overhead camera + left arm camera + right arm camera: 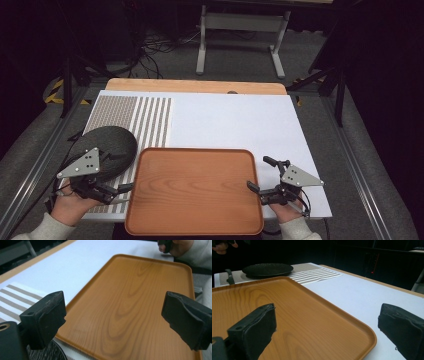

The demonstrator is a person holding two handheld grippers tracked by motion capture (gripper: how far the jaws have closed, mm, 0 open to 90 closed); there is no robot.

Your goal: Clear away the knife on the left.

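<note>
- The tray [194, 190] lies flat on the worktop [235, 120] at 6 o'clock in the high view, close to the near edge. It has nothing on it.
- The left tool [126, 187] sits at 9 o'clock from the tray, its tips at the tray's left rim. Its jaws stand wide with nothing between them; in the left gripper view they frame the tray's wood-grain surface and press on nothing.
- The right tool [260, 175] sits at 3 o'clock from the tray, beside its right rim. Its jaws are also wide and grip nothing; in the right gripper view one jaw hangs over the tray, the other over the white worktop.
- A dark plate [107, 145] rests on the striped mat [145, 120] at 10 o'clock from the tray, just beside its far-left corner. I cannot tell whether it touches the tray.
- Judged from this, the work is at an early stage: the tray is in place before the person and both tools flank it, but neither has a hold on anything.
- What seems left is either gripping the tray by its two side rims, or bringing the plate onto it. The frames do not settle which.
- No item has been loaded yet, so the main part of the job is not yet done.
</note>
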